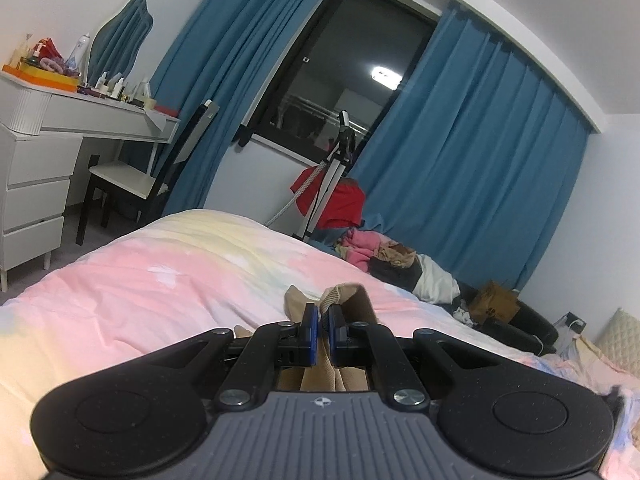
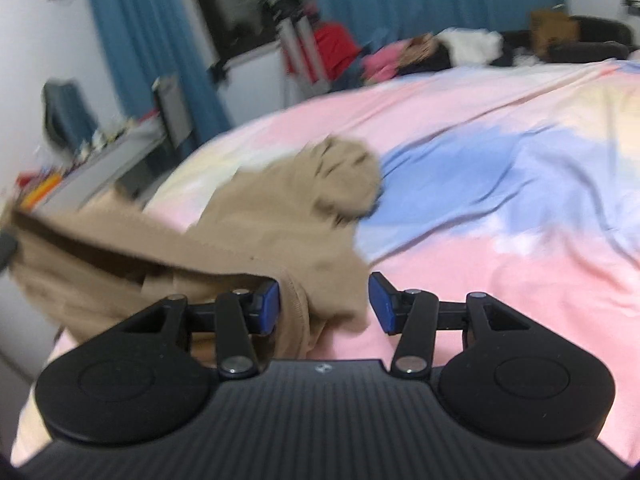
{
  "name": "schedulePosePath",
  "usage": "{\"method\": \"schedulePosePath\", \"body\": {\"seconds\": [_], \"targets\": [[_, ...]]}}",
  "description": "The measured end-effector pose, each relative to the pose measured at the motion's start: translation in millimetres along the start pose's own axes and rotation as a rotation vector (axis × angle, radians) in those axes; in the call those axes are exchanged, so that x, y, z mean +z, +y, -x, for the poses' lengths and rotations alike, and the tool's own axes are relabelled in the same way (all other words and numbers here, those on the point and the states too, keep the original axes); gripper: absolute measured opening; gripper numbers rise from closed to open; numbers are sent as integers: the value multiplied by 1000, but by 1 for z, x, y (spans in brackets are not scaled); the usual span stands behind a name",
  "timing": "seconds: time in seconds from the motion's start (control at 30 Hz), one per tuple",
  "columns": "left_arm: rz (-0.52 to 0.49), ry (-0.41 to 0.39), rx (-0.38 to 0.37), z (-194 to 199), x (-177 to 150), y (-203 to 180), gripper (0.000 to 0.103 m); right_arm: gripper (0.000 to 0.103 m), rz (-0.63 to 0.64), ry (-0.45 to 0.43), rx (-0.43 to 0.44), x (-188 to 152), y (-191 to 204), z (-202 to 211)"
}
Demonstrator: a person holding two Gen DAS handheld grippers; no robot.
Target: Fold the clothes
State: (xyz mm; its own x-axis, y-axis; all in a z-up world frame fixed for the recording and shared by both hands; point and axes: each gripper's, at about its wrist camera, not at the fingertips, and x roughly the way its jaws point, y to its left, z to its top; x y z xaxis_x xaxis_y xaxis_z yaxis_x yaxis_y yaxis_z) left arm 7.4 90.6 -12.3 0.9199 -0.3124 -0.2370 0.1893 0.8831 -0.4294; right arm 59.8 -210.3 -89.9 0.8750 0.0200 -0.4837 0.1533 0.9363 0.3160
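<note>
A tan knit garment (image 2: 280,216) lies partly on the pastel pink, blue and yellow bedspread (image 2: 500,184). My left gripper (image 1: 323,316) is shut on a ribbed edge of the tan garment (image 1: 340,300) and holds it above the bed. My right gripper (image 2: 323,304) is open, its blue pads wide apart, with a fold of the garment lying between them near the left pad (image 2: 269,304). The garment stretches off to the left edge of the right wrist view, which is blurred.
A pile of mixed clothes (image 1: 384,256) lies at the far side of the bed. A tripod (image 1: 332,172), blue curtains (image 1: 472,152) and a dark window stand behind. A white dresser (image 1: 44,152) and chair (image 1: 132,184) are at left.
</note>
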Motion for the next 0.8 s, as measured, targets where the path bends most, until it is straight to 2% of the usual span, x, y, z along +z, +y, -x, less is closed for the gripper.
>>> {"method": "schedulePosePath", "body": {"seconds": [0.17,0.33,0.5,0.6,0.63,0.7,0.77,0.8], "targets": [[-20,36,1,-6,-4,-2,6,51,-14,-135,-76,15,-12,11],[-44,127,32,-19,-16,-2,6,51,-46,-105,-93,19,-23,-1],[-48,197,86,-28,-22,5,8,51,-35,-101,-69,18,-22,-3],[-53,235,120,-33,-24,9,26,51,-30,-102,-55,17,-20,-2],[-54,245,130,-34,-25,10,36,51,-32,-100,-50,17,-20,-2],[-59,252,147,-34,-25,11,44,51,-41,-91,-42,17,-21,-3],[-76,252,173,-33,-23,11,57,51,-54,-82,-33,17,-22,-4],[-87,245,180,-31,-22,10,59,51,-60,-78,-28,17,-23,-4]]}}
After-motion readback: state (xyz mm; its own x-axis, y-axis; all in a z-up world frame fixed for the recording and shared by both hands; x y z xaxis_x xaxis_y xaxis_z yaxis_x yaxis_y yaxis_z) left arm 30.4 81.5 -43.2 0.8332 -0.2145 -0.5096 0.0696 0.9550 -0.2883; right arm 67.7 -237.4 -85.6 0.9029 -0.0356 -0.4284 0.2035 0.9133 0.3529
